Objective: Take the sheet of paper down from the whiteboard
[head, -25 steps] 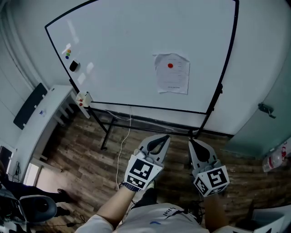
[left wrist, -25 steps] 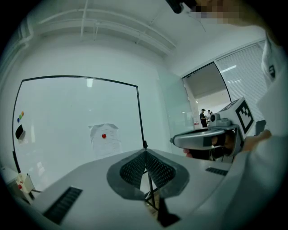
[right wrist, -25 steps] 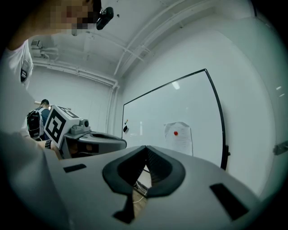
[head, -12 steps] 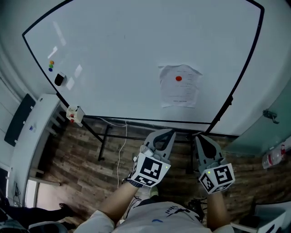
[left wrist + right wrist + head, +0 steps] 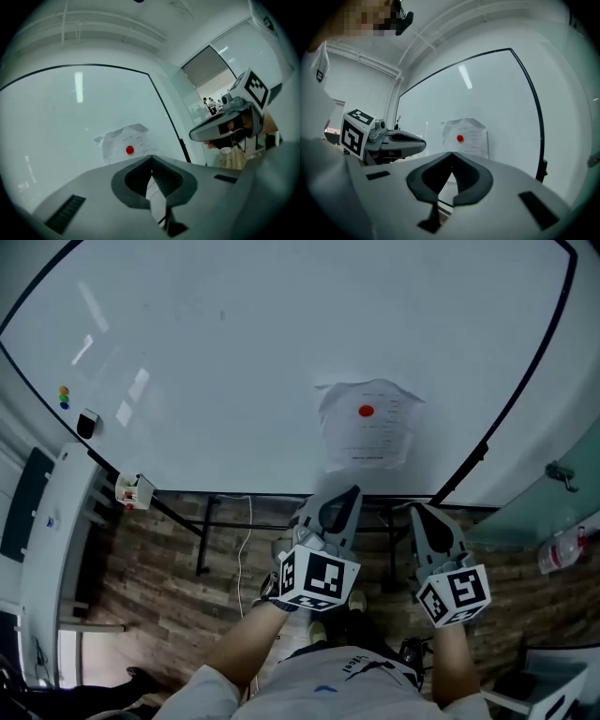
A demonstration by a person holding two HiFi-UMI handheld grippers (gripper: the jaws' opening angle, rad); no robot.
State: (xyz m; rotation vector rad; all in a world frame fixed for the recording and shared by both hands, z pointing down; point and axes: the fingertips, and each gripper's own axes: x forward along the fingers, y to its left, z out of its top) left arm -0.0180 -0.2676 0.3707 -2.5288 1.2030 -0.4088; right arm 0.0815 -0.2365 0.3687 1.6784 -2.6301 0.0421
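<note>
Hanging on the whiteboard point(image 5: 234, 362), the paper point(image 5: 366, 432) sits under a red dot, probably a magnet point(image 5: 366, 412); left tool point(image 5: 349, 491) and right tool point(image 5: 417, 509), both closed and empty, point toward it without touching.

The whiteboard point(image 5: 234, 352) stands on a wooden floor point(image 5: 159, 596). A crumpled sheet of paper point(image 5: 367, 432) hangs on the whiteboard's lower right part, pinned by a red magnet point(image 5: 366, 412). Near the whiteboard's left edge sit small coloured magnets point(image 5: 64, 397) and, just below them, an eraser point(image 5: 87, 423).
</note>
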